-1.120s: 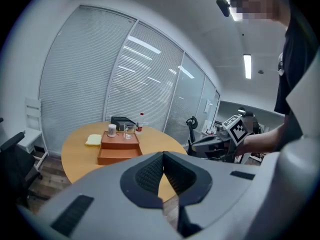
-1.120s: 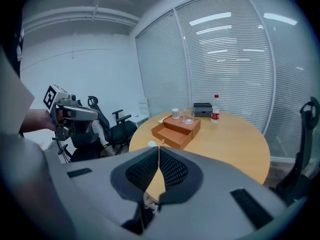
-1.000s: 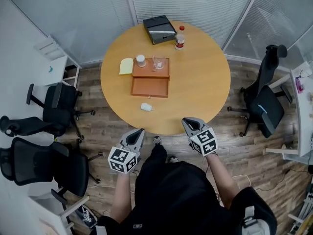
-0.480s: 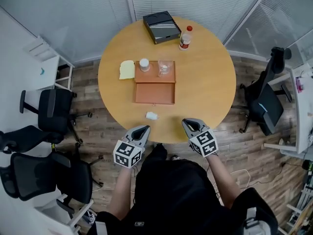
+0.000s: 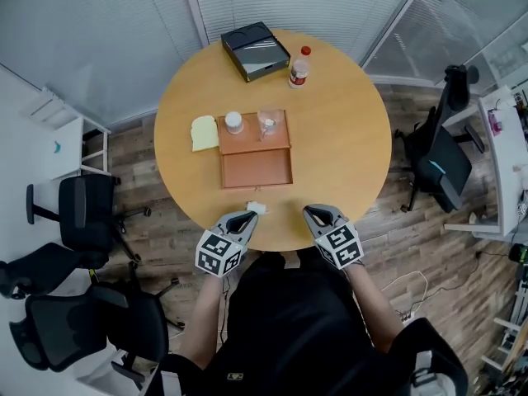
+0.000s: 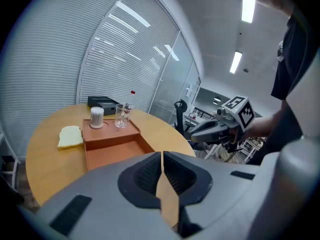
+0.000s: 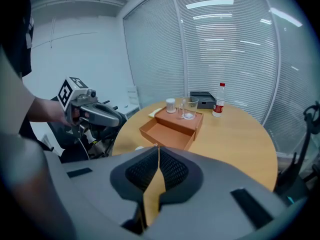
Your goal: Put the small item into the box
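Both your left hand-held gripper (image 5: 247, 217) and your right hand-held gripper (image 5: 311, 212) are closed and empty. The small white blocky item (image 5: 256, 208) near the edge of the round wooden desk (image 5: 346, 155) looks light, rigid and probably smooth. Pinch it squarely across its body.

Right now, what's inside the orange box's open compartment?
Nothing visible: the orange box shows a bare floor in the head view. The small white item lies outside on the table. Nothing covers it.

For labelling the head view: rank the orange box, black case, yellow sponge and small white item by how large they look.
Largest to smallest:
1. orange box
2. black case
3. yellow sponge
4. small white item
None look alike.
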Available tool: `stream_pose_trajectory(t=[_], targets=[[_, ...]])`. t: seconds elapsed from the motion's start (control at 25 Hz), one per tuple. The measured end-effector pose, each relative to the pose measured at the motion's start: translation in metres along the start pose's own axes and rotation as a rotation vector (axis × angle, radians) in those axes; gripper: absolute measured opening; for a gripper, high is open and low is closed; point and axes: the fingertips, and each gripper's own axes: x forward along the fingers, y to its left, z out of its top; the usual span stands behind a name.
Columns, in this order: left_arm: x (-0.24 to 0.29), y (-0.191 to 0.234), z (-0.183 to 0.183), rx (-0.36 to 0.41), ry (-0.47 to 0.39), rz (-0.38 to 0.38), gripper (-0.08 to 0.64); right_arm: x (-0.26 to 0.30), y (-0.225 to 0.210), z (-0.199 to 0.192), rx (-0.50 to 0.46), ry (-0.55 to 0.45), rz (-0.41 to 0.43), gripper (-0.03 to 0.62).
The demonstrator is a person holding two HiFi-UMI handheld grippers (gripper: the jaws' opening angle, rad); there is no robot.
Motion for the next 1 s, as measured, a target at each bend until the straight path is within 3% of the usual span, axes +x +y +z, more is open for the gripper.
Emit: stream_pose_trajectory(t=[0.36, 0.52, 1.0], targets=[[0.011, 0.008, -0.014, -0.015, 0.028, 0.001, 0.015, 0.008, 0.008, -0.005, -0.057, 0.033, 0.038, 0.008], [0.011, 0.010, -0.027, -0.022, 0.055, 0.031, 0.124, 0.013, 0.017, -0.002, -0.103, 0.028, 0.065, 0.008], [0.029, 0.018, -0.056, -0.032, 0.111, 0.088, 0.267, 0.016, 0.030, -0.015, -0.112, 0.077, 0.089, 0.008]])
